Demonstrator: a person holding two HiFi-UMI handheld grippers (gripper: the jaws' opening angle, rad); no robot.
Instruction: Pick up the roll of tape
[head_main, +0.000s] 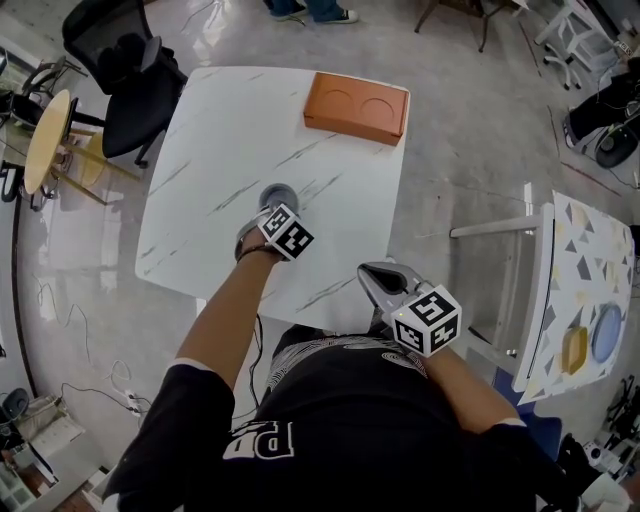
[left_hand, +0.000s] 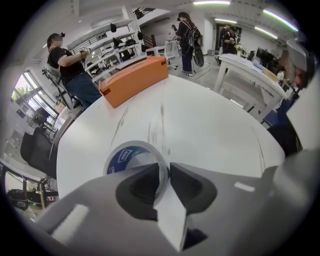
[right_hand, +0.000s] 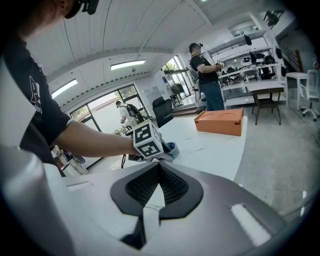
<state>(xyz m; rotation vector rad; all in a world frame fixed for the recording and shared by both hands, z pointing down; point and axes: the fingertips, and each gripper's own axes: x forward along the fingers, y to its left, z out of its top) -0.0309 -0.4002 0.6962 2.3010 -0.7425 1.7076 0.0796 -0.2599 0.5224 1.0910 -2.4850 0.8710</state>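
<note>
Surface (head_main: 225, 140) of white marble pattern carries an orange box (head_main: 357, 107) at its far edge and the roll of tape (left_hand: 131, 156) near its middle. On that roll the left claw (left_hand: 165, 172) is clamped across the wall, one jaw inside the ring and one outside. Off the near edge, the right claw (right_hand: 159, 167) hangs with its jaws pressed together on nothing.

Head view looks steeply down; both low gripper views share the orange box (left_hand: 134, 80).
</note>
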